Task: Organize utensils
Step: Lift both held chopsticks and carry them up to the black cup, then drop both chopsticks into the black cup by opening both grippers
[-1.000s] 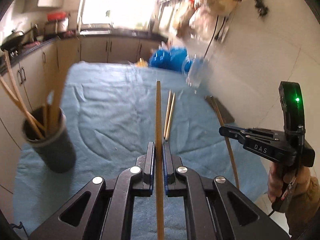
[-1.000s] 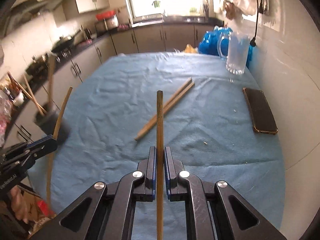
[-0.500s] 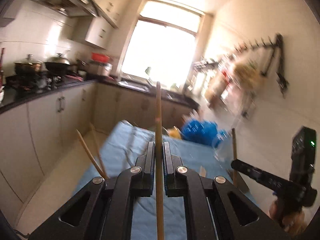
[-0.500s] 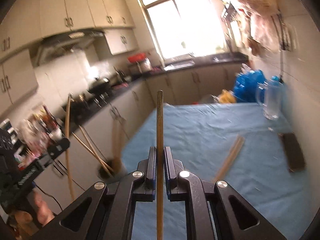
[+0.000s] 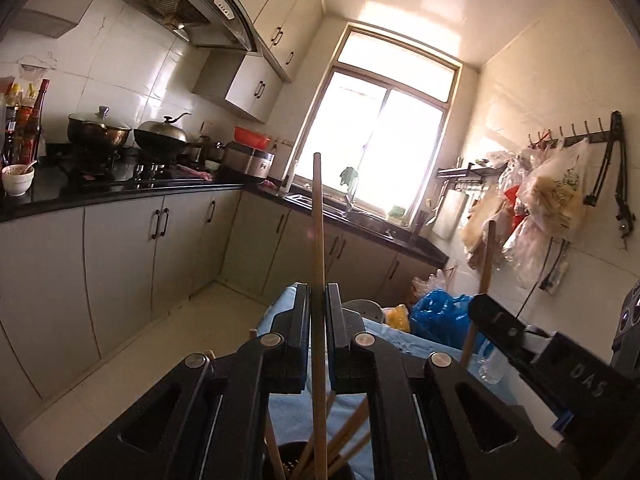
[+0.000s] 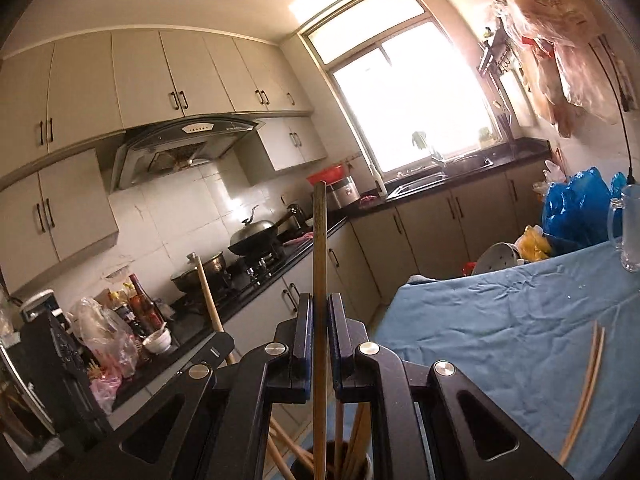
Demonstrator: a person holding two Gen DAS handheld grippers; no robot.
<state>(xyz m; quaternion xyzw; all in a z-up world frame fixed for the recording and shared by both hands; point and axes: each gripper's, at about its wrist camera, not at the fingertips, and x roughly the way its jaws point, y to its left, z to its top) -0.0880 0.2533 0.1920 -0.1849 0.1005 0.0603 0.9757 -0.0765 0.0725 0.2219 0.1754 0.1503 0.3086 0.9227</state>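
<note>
Gripped tightly in the left hand-held gripper (image 5: 318, 340) is one chopstick (image 5: 318, 248), over the dark cup (image 5: 308, 462) of chopsticks. Another chopstick (image 6: 320, 264) is squeezed by the right hand-held gripper (image 6: 320, 344). Two chopsticks (image 6: 586, 388) are left on the desk (image 6: 500, 320).

Both grippers have swung up from the blue-clothed table (image 6: 500, 320) toward the kitchen cabinets, and their chopsticks now stand over the dark holder (image 6: 332, 466).
</note>
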